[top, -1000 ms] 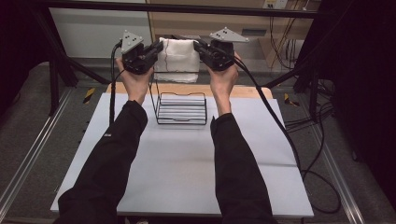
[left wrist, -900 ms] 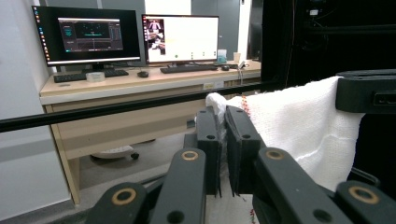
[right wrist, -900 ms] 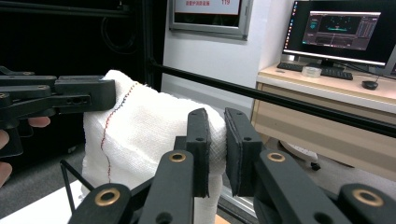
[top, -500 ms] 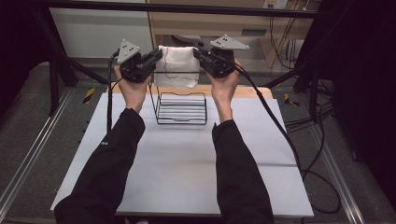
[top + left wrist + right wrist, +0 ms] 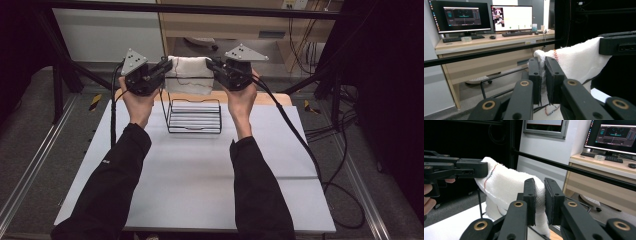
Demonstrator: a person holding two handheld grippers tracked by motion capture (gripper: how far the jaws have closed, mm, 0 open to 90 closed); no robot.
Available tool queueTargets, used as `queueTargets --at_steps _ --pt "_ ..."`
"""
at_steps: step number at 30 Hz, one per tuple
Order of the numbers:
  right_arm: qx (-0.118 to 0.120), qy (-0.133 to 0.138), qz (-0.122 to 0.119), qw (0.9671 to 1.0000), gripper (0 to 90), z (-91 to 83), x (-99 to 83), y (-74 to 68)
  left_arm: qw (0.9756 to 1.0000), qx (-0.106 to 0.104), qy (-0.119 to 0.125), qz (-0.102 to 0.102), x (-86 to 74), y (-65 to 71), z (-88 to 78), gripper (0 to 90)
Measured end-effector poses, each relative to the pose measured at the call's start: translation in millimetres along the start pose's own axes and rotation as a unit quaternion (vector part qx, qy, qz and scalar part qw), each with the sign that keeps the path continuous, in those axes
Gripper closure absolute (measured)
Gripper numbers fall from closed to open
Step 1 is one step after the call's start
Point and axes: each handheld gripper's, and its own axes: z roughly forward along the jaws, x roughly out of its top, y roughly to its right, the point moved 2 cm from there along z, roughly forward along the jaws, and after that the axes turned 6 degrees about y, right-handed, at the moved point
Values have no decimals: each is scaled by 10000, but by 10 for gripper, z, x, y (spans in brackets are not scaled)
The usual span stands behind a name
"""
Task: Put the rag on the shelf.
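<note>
left gripper [image 5: 162, 66] fingers pinching white cloth [image 5: 190, 75] corner; right gripper [image 5: 210, 65] fingers pinching opposite corner, above wire basket [image 5: 194, 116].

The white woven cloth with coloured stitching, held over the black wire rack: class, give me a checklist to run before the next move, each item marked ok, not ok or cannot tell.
1. Left gripper clamped on the white woven cloth with coloured stitching: ok.
2. Right gripper clamped on the cloth's other end: ok.
3. Cloth stretched between both grippers: ok.
4. Cloth above the black wire rack: ok.
5. Cloth clear of the rack's upright bars: cannot tell.
6. Rack standing flat on the white table: ok.
</note>
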Motion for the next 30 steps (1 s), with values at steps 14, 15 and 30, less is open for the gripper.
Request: queueTargets --at_steps 14,15,30 --pt "165 -70 39 9998 800 -136 -127 -116 9994 -104 -273 -160 -87 61 -127 817" --pt "190 -79 20 9998 800 -142 -138 -122 9993 -118 -293 -179 -96 64 -140 816" --pt "229 -147 -63 9996 801 -194 -246 -184 9971 -16 -688 -315 -6 -26 -290 669"
